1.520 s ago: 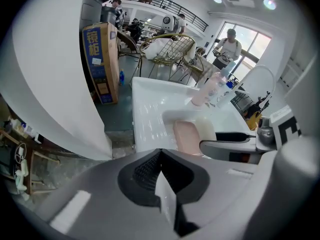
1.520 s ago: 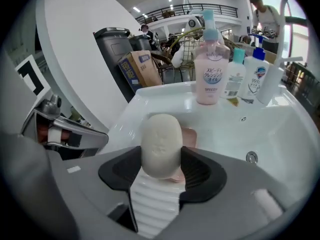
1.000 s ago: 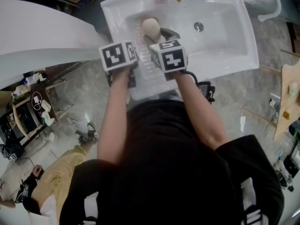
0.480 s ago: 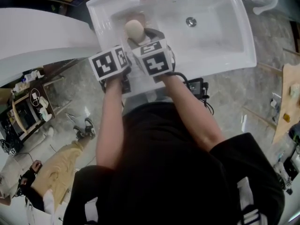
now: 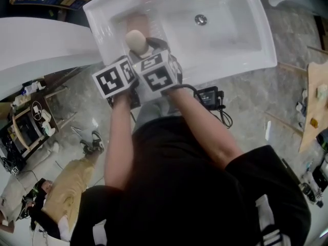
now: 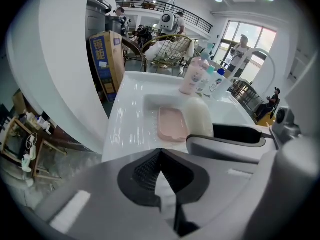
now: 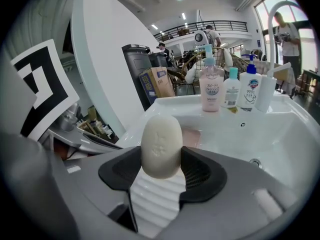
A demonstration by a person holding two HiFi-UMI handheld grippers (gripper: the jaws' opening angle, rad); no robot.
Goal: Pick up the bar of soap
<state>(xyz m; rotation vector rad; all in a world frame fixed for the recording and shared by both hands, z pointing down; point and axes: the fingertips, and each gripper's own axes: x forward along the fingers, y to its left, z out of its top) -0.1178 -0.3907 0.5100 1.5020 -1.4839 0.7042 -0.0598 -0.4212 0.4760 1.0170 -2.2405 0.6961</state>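
Note:
A cream oval bar of soap [image 7: 161, 146] stands upright between the two black pads of my right gripper [image 7: 161, 171], which is shut on it above the ribbed front ledge of the white sink [image 7: 280, 139]. The head view shows the soap [image 5: 136, 39] lifted over the sink's left side, just beyond my right gripper [image 5: 141, 47]. Below it lies a pink soap dish [image 6: 172, 123]. My left gripper [image 6: 159, 171] is shut with nothing in it, close beside the right one near the sink's front edge [image 5: 120, 68]; the soap [image 6: 198, 118] shows past it.
A pink pump bottle [image 7: 212, 91] and two white bottles [image 7: 247, 90] stand along the sink's back rim beside the faucet [image 7: 272, 44]. The drain [image 5: 201, 19] sits mid-basin. A curved white wall [image 5: 41, 40] is at the left. A black device with cable [image 5: 209, 95] lies on the floor.
Both grippers and the held soap have shifted left and toward the sink's front edge in the head view; the sink has slid up and left in frame. The jaws have kept their state.

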